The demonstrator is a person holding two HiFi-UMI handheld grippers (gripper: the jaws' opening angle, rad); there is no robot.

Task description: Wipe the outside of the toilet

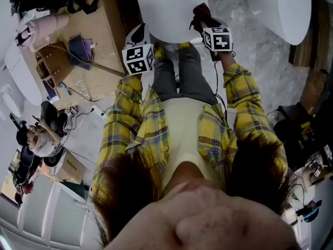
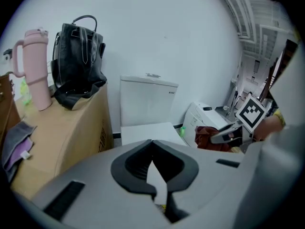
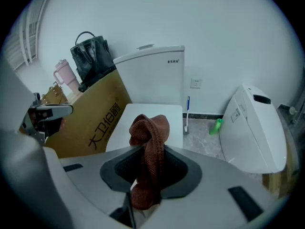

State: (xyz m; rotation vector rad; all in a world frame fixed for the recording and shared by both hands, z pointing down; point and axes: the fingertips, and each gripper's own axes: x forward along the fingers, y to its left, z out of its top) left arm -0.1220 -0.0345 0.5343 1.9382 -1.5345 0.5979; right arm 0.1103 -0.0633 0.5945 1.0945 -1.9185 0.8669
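Right tongs [image 3: 147, 148] gripping brown cloth [image 3: 150, 128], left tongs [image 2: 152, 144] closed, empty, white toilet [image 3: 153, 75] ahead, black bag [image 3: 90, 55] atop cardboard box [image 3: 95, 123]

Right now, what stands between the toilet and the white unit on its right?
A blue-handled brush and a green bottle, on the floor between toilet and unit; the right gripper view shows them.

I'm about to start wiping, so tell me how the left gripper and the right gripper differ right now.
The right gripper is clamped on a brown cloth; the left gripper holds nothing, its jaws nearly together. In the head view the left gripper is by the toilet's left edge, the right gripper by its right edge. Both face the toilet.
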